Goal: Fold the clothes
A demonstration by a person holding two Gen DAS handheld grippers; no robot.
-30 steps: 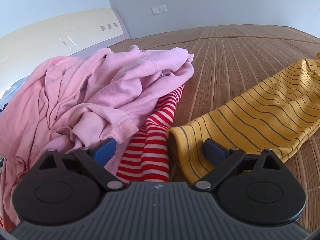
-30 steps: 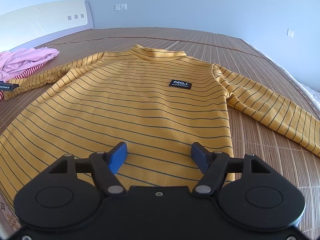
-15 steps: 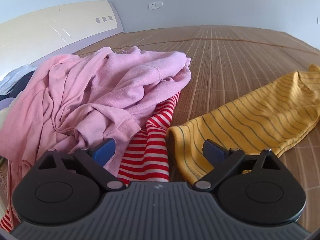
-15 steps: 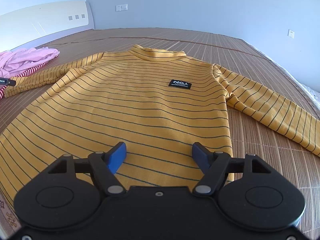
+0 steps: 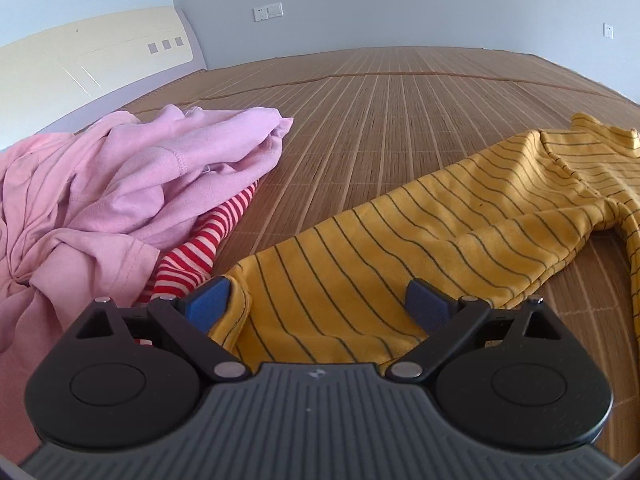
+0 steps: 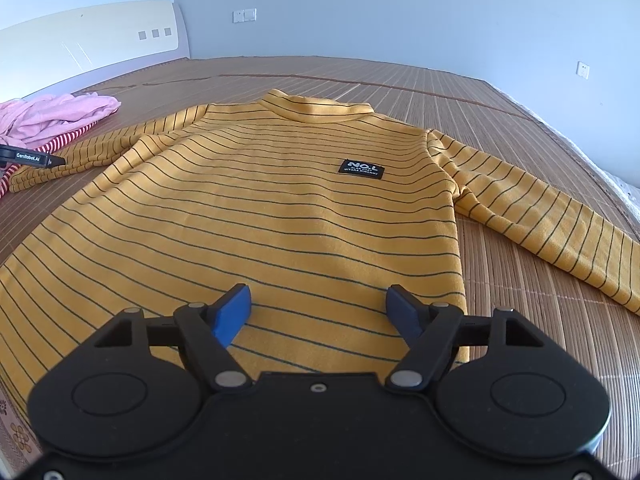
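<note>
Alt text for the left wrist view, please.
The open left gripper straddles the cuff end of a yellow striped sleeve lying on a bamboo mat. To its left, a crumpled pink garment covers a red-and-white striped one.

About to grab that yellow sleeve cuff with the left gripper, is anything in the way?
Nothing visible blocks it. The left gripper is open with the yellow sleeve cuff already between its fingers. The red striped garment and pink clothes lie just beside the cuff.

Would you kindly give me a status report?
Left tool open, straddling yellow striped sweater cuff. Right tool open over hem. Pink garment pile beside cuff.
</note>
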